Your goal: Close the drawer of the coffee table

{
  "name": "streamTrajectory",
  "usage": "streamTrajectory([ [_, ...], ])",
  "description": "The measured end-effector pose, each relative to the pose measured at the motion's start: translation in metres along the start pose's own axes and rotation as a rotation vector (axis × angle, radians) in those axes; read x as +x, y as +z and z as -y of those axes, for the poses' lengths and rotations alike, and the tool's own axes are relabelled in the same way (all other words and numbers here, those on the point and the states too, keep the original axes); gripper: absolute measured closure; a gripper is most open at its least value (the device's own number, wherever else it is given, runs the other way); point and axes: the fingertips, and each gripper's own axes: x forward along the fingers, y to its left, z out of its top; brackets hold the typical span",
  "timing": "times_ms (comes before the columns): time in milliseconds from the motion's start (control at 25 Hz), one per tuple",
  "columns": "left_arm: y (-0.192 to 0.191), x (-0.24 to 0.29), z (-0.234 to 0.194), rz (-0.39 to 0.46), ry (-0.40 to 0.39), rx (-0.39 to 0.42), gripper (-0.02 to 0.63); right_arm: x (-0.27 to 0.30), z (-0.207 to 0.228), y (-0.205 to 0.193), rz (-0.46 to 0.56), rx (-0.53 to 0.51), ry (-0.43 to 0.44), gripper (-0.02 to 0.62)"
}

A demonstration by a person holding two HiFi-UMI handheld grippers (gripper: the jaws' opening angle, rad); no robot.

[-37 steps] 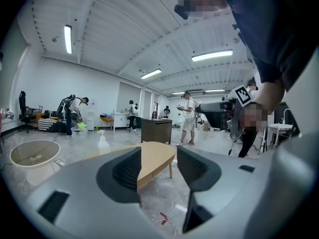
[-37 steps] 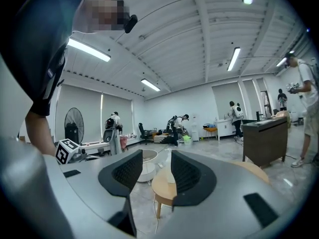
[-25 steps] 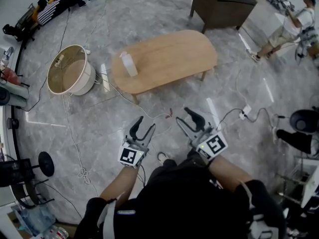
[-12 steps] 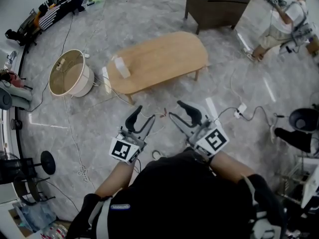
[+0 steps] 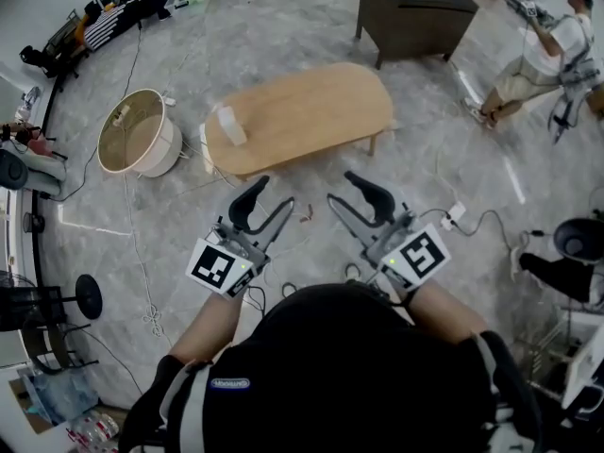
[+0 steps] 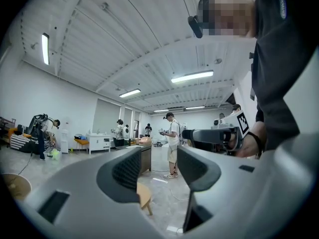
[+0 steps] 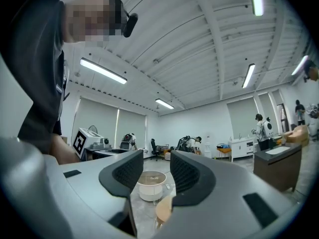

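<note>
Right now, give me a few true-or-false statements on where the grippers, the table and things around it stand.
The left gripper and the right gripper are both open and empty. True.
The left gripper touches the coffee table. False: it hangs short of it, above the floor.
A round basket stands on the floor by the table's left end. True.
The dark cabinet stands between the grippers and the table. False: it stands beyond the table.
</note>
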Motion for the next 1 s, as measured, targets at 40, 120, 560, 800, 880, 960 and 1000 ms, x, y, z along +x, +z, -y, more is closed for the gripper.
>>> streamTrajectory([
  [40,0.006,0.003,0.000,0.003,0.001,0.000,0.400,0.001,0.002,0.004,0.004,-0.004,-0.003,0.426],
  [120,0.020,0.009,0.000,0.016,0.006,0.002,0.400,0.006,0.005,0.015,0.022,-0.002,-0.007,0.430],
  [560,0.069,0.021,0.001,0.065,0.081,0.058,0.400,0.013,0.024,0.047,0.044,-0.087,-0.042,0.449],
  [800,0.070,0.023,0.001,0.083,0.119,0.057,0.400,0.021,0.024,0.040,0.031,-0.096,-0.058,0.453],
  [880,0.072,0.023,-0.001,0.082,0.135,0.053,0.400,0.022,0.026,0.042,0.034,-0.090,-0.060,0.456],
  [960,0.073,0.025,-0.005,0.077,0.142,0.053,0.400,0.023,0.028,0.043,0.031,-0.081,-0.067,0.466],
  [1000,0.072,0.026,-0.006,0.075,0.138,0.053,0.400,0.024,0.029,0.042,0.029,-0.077,-0.072,0.474],
])
